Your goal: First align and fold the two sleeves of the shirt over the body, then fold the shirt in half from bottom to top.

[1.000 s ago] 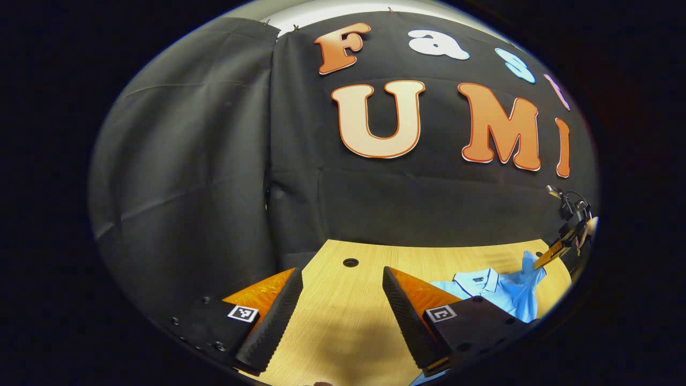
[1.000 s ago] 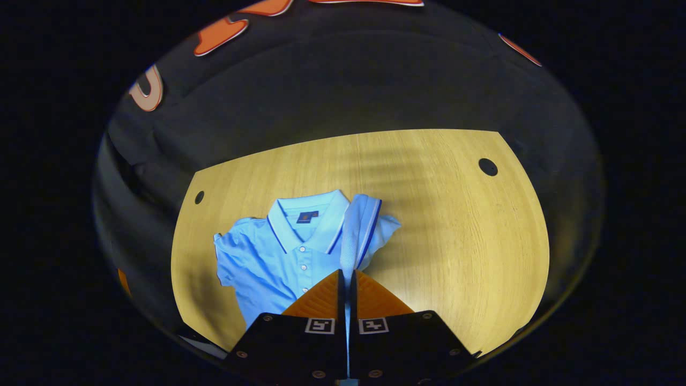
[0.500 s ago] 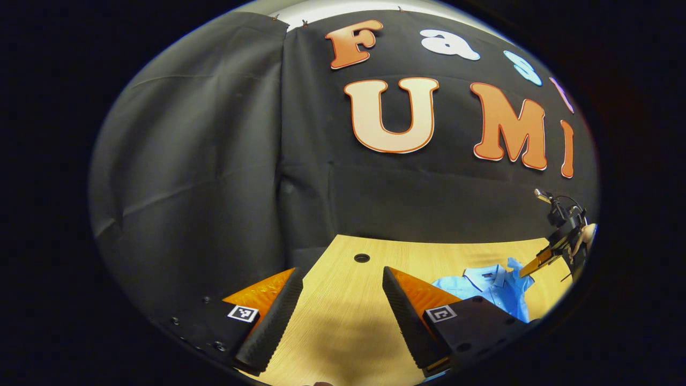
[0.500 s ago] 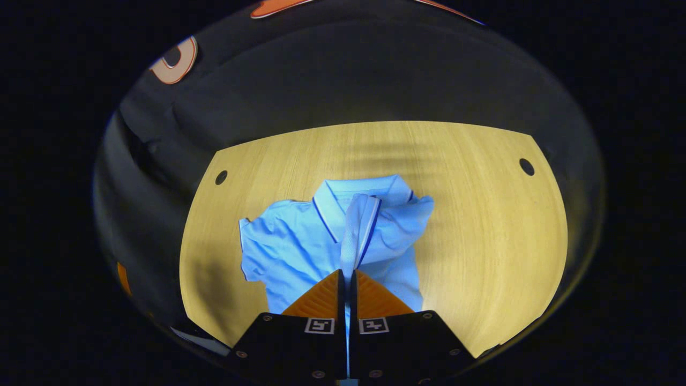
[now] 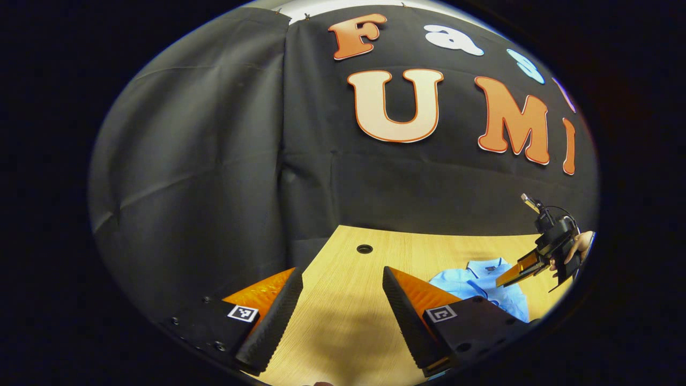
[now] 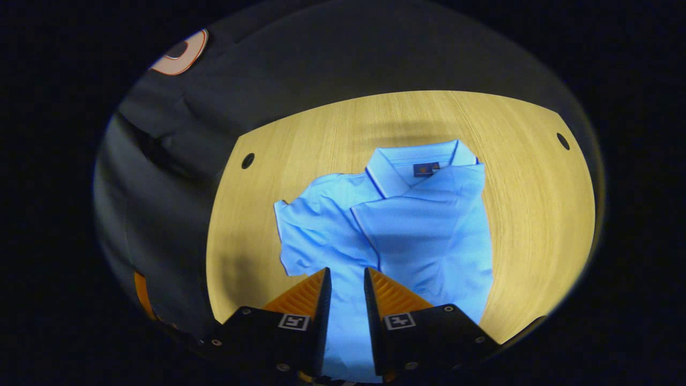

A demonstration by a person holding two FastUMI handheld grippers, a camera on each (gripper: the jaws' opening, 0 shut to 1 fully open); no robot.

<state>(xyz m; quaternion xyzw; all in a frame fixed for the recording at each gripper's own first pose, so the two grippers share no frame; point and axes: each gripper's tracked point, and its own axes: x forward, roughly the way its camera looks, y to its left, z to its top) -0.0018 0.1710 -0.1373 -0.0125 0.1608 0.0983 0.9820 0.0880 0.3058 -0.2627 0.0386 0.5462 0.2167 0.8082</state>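
Centrally, the right gripper (image 6: pixel 347 292) hangs above the shirt (image 6: pixel 407 225) with its jaws slightly parted, nothing between them. One sleeve (image 6: pixel 423 214) lies folded over the shirt's body; the other sleeve (image 6: pixel 300 236) spreads out toward the side. The shirt lies collar-away on the wooden surface (image 6: pixel 530 214). The left gripper (image 5: pixel 343 300), jaws spread wide and empty, hovers over bare surface, well apart from the shirt, with a hand (image 5: pixel 576 247) holding the right gripper beyond.
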